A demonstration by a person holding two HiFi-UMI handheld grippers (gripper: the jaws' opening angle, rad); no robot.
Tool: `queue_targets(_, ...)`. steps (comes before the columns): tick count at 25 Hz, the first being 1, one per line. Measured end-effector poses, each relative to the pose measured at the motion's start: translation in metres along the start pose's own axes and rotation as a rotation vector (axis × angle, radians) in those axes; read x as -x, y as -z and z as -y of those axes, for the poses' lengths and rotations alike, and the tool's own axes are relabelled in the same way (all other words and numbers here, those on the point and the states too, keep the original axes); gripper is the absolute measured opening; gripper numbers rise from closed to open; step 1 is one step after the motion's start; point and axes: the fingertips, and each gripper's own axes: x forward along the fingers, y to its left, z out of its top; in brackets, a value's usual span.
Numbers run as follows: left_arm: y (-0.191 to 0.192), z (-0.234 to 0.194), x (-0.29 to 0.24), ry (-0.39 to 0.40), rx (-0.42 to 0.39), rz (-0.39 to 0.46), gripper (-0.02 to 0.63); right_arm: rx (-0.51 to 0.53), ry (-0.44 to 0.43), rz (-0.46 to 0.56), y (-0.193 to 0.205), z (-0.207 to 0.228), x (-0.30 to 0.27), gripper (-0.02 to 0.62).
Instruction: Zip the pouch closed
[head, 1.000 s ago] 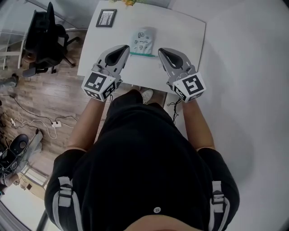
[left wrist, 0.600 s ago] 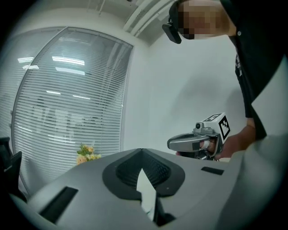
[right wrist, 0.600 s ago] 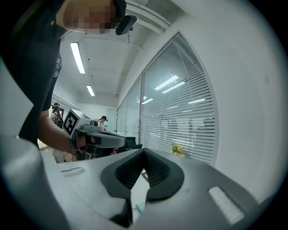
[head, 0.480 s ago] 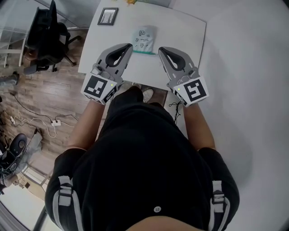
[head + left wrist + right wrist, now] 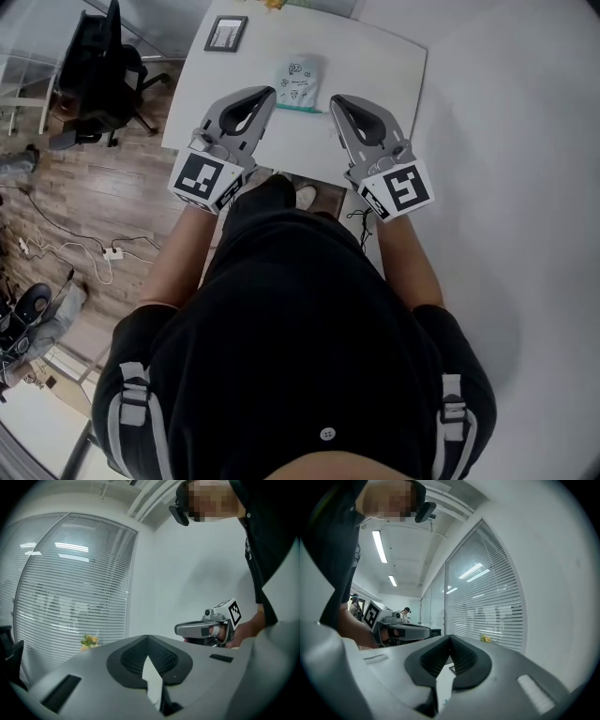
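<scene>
Noted a slight advance of the left tool [image 5: 265, 93] toward 12 o'clock against one second ago, its tip now closer to the pouch [image 5: 300, 80]; found the right tool [image 5: 337, 99] almost unchanged.

Containers: counted one pouch, lying flat on the white table [image 5: 375, 66], teal zipper strip [image 5: 300, 109] along its 6 o'clock edge. Could not make out contents or whether zipped.

Count: two tools, one pouch, one picture frame [image 5: 225, 35], one bunch of yellow flowers [image 5: 89, 641].

Tools: confirmed both with jaws together at the tips, nothing clamped. Placed the left at 7 o'clock of the pouch, the right at 5 o'clock, neither touching it.

Clearance: recorded bare table at 3 o'clock of the pouch up to the edge, and between pouch and frame at 10 o'clock. Observed an office chair [image 5: 94, 70] on the wooden floor, well apart at 9 o'clock.
</scene>
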Motion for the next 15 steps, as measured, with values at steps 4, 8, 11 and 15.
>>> queue_targets(4,-0.004,0.001,0.002,-0.008,0.0,0.012,0.008,0.0,0.012,0.001,0.002,-0.001,0.0,0.011)
queue_targets(8,-0.004,0.0,0.004,-0.019,-0.002,0.016,0.008,0.005,0.013,0.005,0.0,-0.001,0.0,0.011)
queue_targets(11,-0.005,-0.002,0.006,-0.035,0.0,0.02,0.008,0.01,0.01,0.008,-0.002,-0.002,0.0,0.011)
queue_targets(15,-0.001,-0.007,0.01,-0.066,0.0,0.023,0.008,0.013,0.013,0.008,-0.001,-0.002,0.0,0.011)
